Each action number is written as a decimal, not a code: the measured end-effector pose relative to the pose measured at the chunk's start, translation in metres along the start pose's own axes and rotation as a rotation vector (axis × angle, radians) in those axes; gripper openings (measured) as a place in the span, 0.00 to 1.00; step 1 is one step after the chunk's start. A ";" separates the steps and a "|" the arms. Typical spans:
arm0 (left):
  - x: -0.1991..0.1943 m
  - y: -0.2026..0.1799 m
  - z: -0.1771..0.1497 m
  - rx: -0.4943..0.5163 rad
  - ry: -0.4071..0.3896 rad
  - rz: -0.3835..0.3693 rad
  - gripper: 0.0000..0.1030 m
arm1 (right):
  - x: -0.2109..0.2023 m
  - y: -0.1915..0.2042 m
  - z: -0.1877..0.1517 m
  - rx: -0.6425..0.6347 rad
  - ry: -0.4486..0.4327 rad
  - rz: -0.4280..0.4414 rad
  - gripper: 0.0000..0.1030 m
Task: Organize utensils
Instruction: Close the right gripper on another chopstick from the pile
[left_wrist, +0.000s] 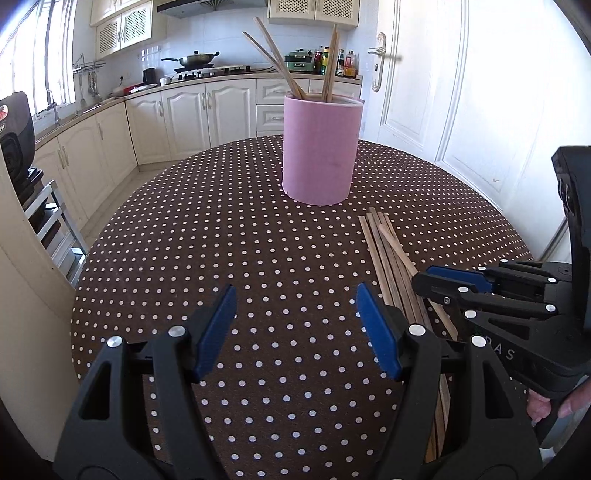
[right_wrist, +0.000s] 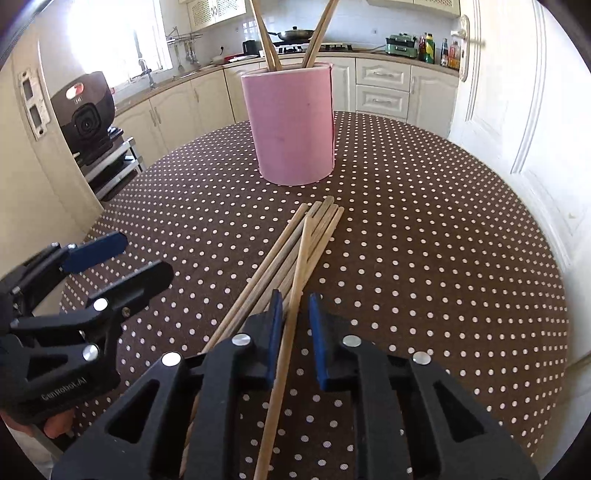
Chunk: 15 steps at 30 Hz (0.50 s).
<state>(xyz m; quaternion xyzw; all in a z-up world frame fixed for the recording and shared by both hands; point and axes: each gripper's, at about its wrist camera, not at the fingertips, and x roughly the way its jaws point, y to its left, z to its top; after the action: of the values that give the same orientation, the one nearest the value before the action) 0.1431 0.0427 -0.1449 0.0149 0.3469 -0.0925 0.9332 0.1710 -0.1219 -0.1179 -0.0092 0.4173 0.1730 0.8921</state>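
The right tool (right_wrist: 295, 325) stands narrowed around one chopstick (right_wrist: 301, 258) (pads not visibly pressing), left tool (left_wrist: 295, 325) apart over the bench (left_wrist: 221, 240).

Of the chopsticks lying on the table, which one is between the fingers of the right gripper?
The single chopstick lying slanted across the top of the bundle. It alone passes between the right gripper's blue pads; the others lie together beneath it.

At your nine o'clock in the right wrist view, the left tool (right_wrist: 122, 254) carries "GenRobot.AI" in pale letters on its black body. In the left wrist view, the right tool (left_wrist: 419, 278) shows only "DAS" at your four o'clock.
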 end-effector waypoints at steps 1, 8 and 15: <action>0.001 -0.001 0.000 0.001 0.004 -0.002 0.65 | 0.001 -0.002 0.001 0.016 0.002 0.011 0.12; 0.012 -0.005 0.003 0.003 0.044 -0.016 0.65 | 0.001 -0.018 0.002 0.071 0.008 -0.021 0.06; 0.025 -0.015 0.010 0.020 0.098 -0.041 0.65 | 0.002 -0.010 0.001 0.008 0.019 -0.110 0.05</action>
<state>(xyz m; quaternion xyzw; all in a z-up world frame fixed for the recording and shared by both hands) 0.1651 0.0230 -0.1527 0.0217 0.3916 -0.1141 0.9128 0.1758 -0.1310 -0.1199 -0.0301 0.4252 0.1216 0.8964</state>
